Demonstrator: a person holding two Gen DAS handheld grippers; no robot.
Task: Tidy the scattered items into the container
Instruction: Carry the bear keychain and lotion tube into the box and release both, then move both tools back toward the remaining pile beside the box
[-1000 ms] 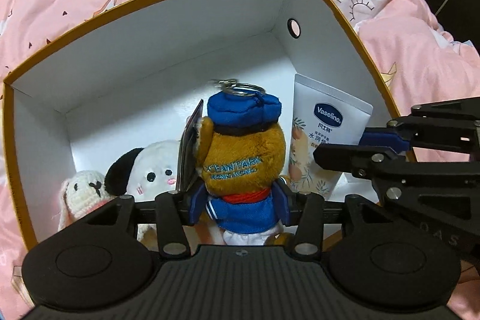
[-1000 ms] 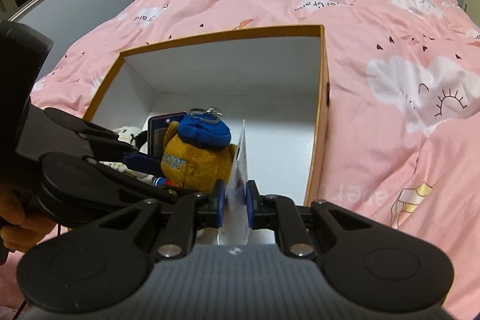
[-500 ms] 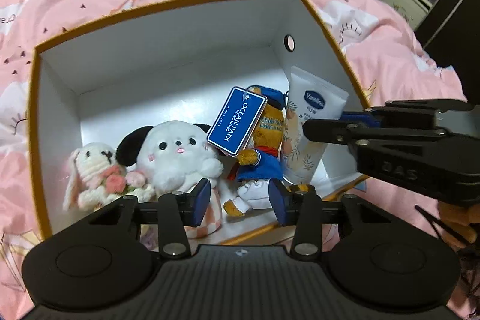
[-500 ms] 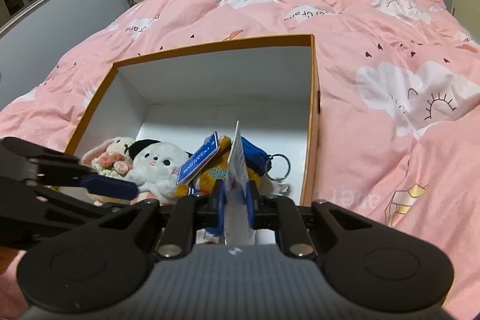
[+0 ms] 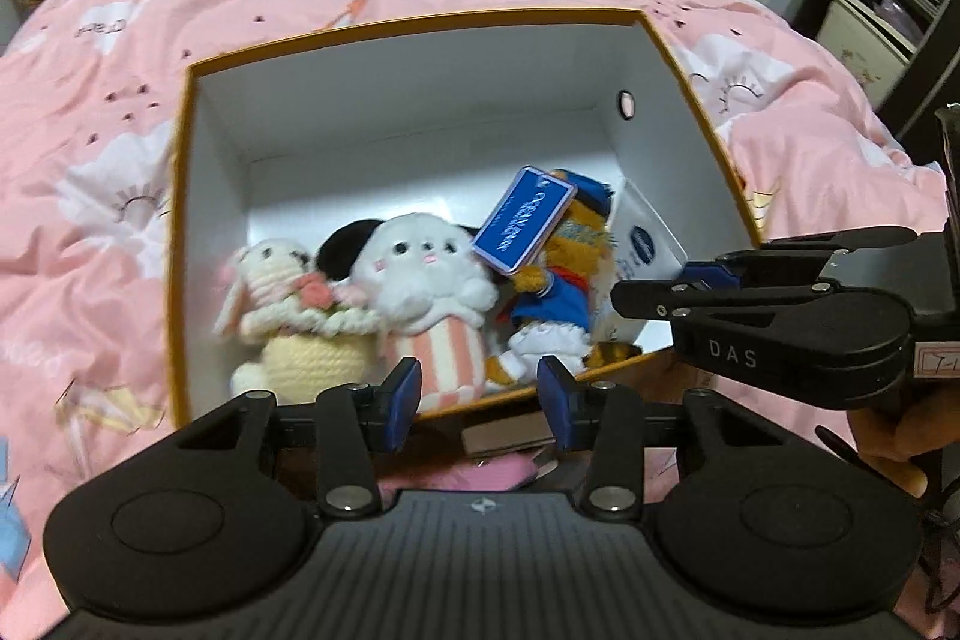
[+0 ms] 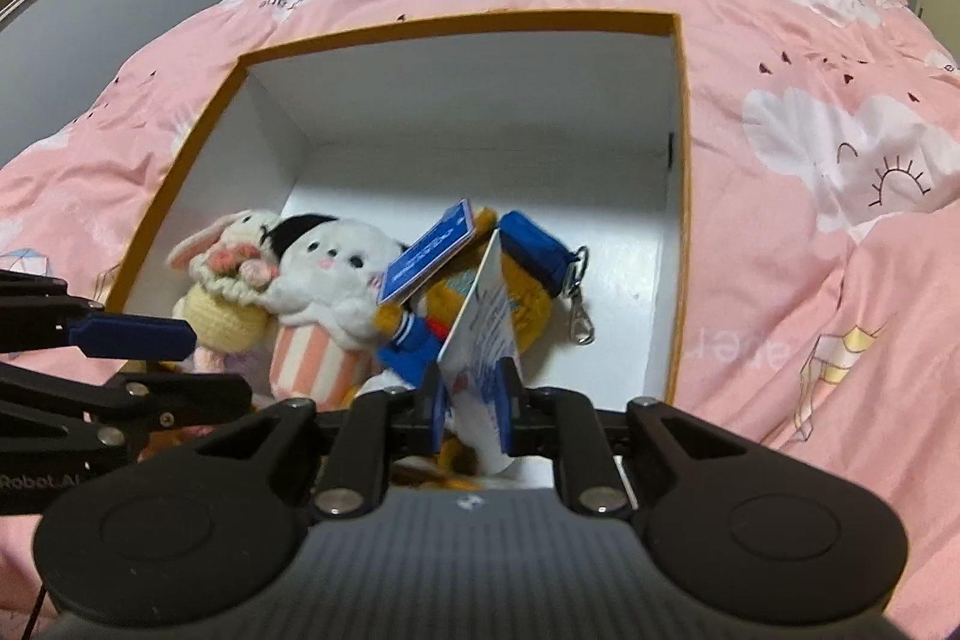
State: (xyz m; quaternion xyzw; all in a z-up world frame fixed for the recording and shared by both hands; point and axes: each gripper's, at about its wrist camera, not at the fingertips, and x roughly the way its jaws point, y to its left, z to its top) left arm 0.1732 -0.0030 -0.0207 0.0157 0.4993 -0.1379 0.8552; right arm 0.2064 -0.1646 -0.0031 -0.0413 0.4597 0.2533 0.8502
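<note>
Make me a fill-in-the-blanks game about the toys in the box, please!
1. The box sits on a blanket coloured ____.
2. The white dog plush has one ear coloured ____.
3. The bunny lies on the dog's ____ side in the left wrist view.
4. The tube stands between the jaws of the ____ gripper, which are opening.

Missing words: pink; black; left; right

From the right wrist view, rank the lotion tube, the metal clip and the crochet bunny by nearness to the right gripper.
1. Lotion tube, between the opening jaws of the right gripper.
2. Metal clip, on the box floor, up and right.
3. Crochet bunny, far left corner.
</note>
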